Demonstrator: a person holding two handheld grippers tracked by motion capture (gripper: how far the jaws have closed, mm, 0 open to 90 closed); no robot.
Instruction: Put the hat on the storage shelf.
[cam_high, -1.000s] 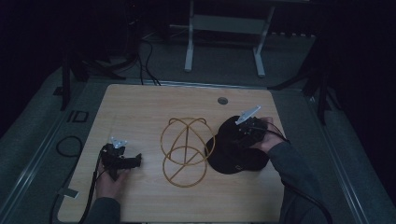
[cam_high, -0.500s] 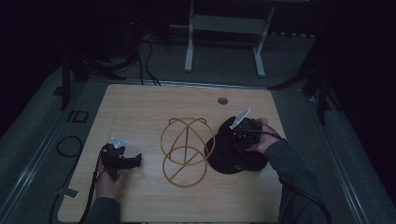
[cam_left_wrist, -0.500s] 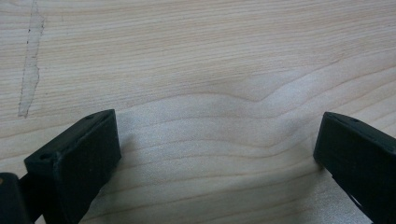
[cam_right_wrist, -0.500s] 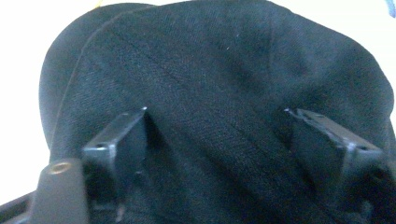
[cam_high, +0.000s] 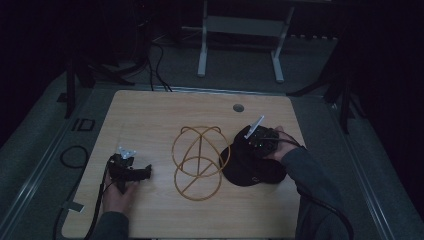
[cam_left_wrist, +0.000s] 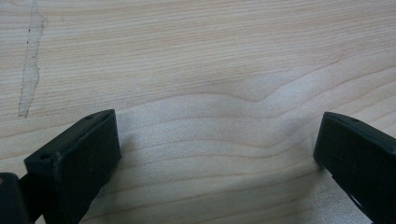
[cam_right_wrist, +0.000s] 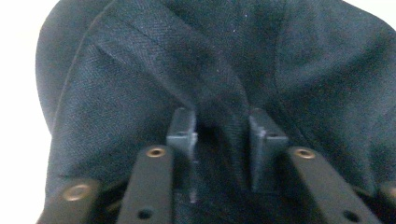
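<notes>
Wooden table (cam_high: 150, 115) seen from above. The right gripper (cam_right_wrist: 227, 135) sits on a black cloth pouch (cam_high: 252, 167) at the table's right side, jaws pinched on a fold of its fabric. A tan wire-loop frame (cam_high: 198, 161) lies just left of the pouch. The left gripper (cam_high: 131, 170), jaws spread wide and empty, rests over bare wood at front left.
</notes>
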